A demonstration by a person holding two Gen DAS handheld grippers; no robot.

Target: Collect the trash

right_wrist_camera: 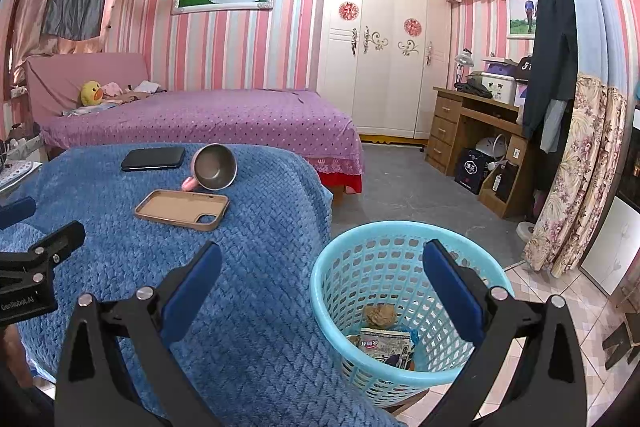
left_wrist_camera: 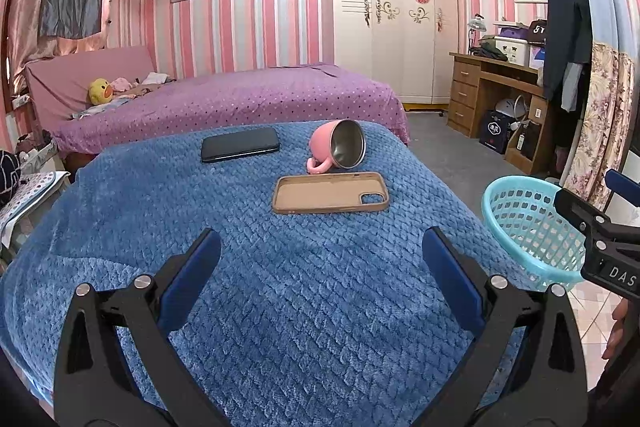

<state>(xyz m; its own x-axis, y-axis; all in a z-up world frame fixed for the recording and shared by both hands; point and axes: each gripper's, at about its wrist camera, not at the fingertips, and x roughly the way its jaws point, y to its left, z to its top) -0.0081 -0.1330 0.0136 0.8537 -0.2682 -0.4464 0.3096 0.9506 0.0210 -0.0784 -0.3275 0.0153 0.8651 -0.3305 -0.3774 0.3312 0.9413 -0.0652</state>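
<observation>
A light blue perforated basket (right_wrist_camera: pixel 400 279) stands on the floor just right of the blue blanket (right_wrist_camera: pixel 248 307); inside it lie a crumpled brown wad (right_wrist_camera: pixel 380 315) and a printed snack wrapper (right_wrist_camera: pixel 386 347). My right gripper (right_wrist_camera: pixel 320 267) hangs open above the basket's near rim and the blanket's edge, holding nothing. My left gripper (left_wrist_camera: pixel 320 251) is open over the bare front part of the blanket (left_wrist_camera: pixel 280 287), empty. The basket (left_wrist_camera: pixel 528 227) shows at the right of the left wrist view, behind part of the right gripper's body (left_wrist_camera: pixel 600 239).
On the blanket lie a tan phone case (left_wrist_camera: pixel 330 191), a tipped pink mug (left_wrist_camera: pixel 340 149) and a black phone (left_wrist_camera: pixel 240 144). Behind is a purple bed (left_wrist_camera: pixel 240 99). A white wardrobe (right_wrist_camera: pixel 380 59), wooden desk (right_wrist_camera: pixel 472 143) and floral curtain (right_wrist_camera: pixel 576 179) stand to the right.
</observation>
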